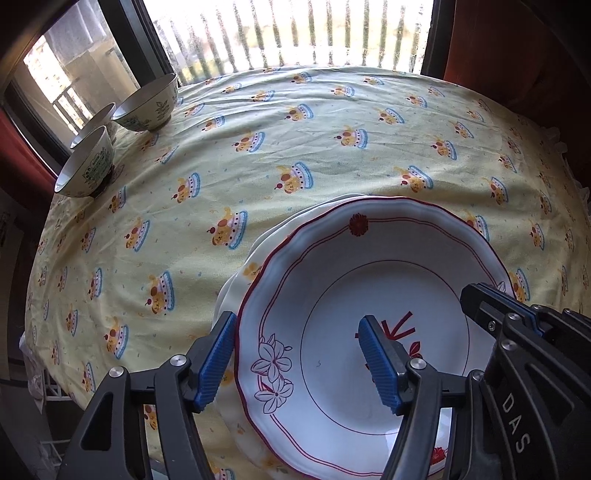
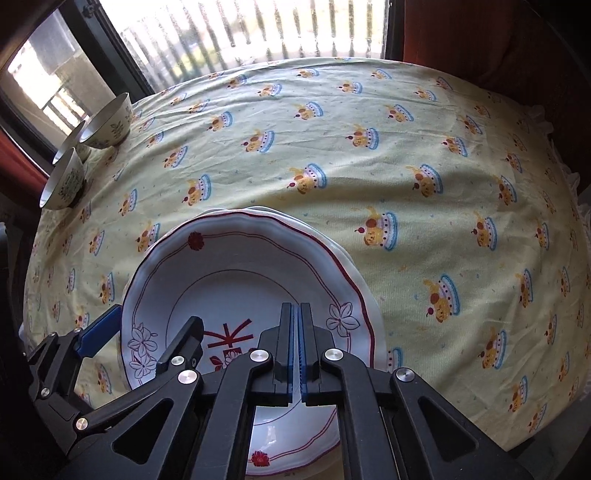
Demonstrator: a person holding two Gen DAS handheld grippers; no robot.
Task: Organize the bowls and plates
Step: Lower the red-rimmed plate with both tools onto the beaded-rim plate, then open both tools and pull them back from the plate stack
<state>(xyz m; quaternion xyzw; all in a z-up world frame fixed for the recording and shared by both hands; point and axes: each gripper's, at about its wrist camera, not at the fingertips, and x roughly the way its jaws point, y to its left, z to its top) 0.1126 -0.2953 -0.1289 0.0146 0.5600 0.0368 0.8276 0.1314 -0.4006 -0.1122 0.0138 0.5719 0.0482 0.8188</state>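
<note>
sunlit window behind, yellow cloth (image 1: pixel 295 155) below — plate stack (image 1: pixel 369 295) sits near its front edge, bowls (image 1: pixel 147 107) well apart at the far left corner. left gripper (image 1: pixel 299 363) straddles the top plate's rim, unclenched; right gripper (image 2: pixel 299 350) clenched empty. plates look stacked; bowls likely next.

A table (image 1: pixel 332 122) is filling most of both views, wearing a pale yellow cloth (image 2: pixel 424 140) printed with small cake motifs and lying slightly creased. Behind its far edge a window (image 1: pixel 295 29) is letting in bright daylight through a row of vertical bars (image 1: pixel 280 33). A dark frame (image 1: pixel 136 33) is running down at the far left corner, and beside it a second pane (image 1: pixel 70 77) is showing a sunlit outdoor structure. Reddish curtains (image 2: pixel 480 33) are hanging at the far right, with another reddish strip (image 1: pixel 22 147) showing along the left edge. The surroundings below the table's left edge are staying too dark to make out.
</note>
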